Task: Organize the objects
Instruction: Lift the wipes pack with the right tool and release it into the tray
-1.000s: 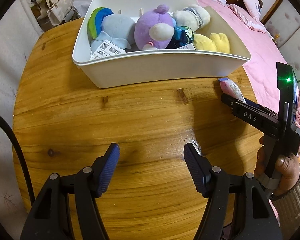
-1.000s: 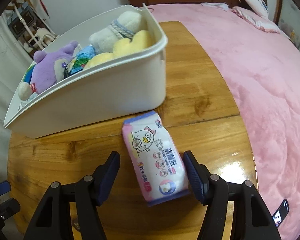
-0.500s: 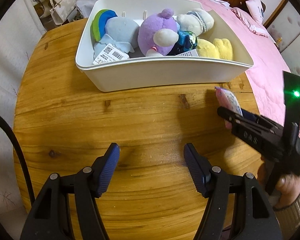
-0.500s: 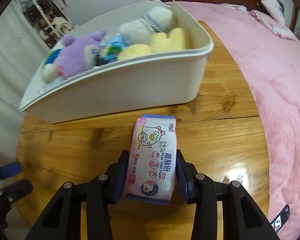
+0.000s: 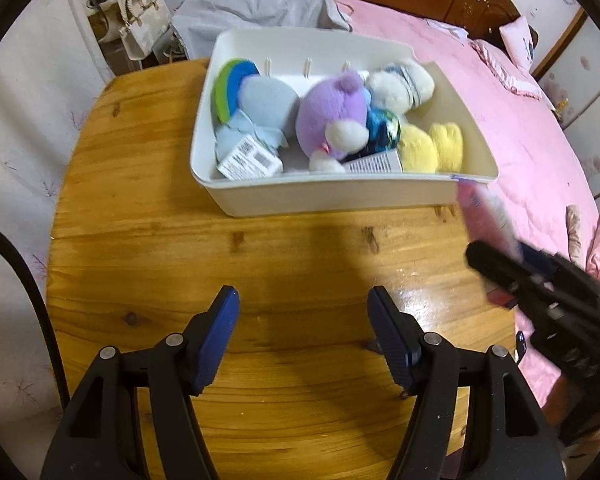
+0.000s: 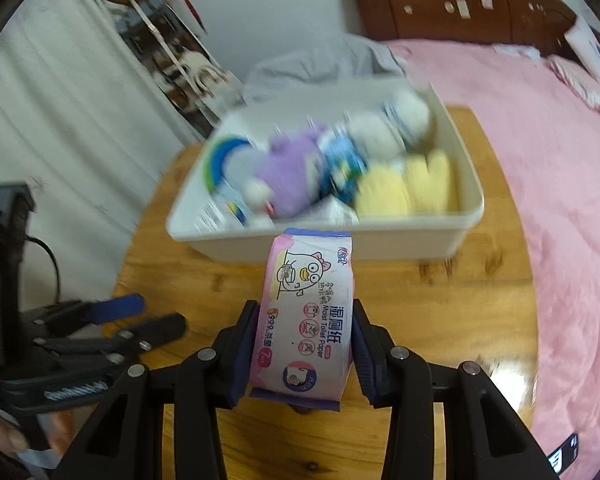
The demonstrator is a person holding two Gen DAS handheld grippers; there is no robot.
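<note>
My right gripper [image 6: 305, 320] is shut on a pink pack of moist toilet paper [image 6: 308, 312] and holds it lifted above the wooden table, just short of the near wall of the white bin [image 6: 400, 246]. The pack also shows, blurred, in the left wrist view [image 5: 486, 216], beside the bin's right front corner [image 5: 452, 192]. The bin holds several plush toys: a purple one [image 5: 332, 120], a blue one with a rainbow [image 5: 256, 100], a white one [image 5: 404, 84] and a yellow one [image 5: 432, 148]. My left gripper [image 5: 302, 320] is open and empty over the table's near part.
The round wooden table [image 5: 160, 240] stands against a bed with a pink cover [image 6: 540, 152] on the right. A grey garment [image 5: 260, 4] lies behind the bin. Handbags [image 5: 140, 20] hang at the back left. A phone [image 6: 562, 452] lies on the bed.
My right gripper closed on the pack of moist toilet paper, lifted it off the table and carried it toward the bin. My left gripper stayed open and drew back slightly.
</note>
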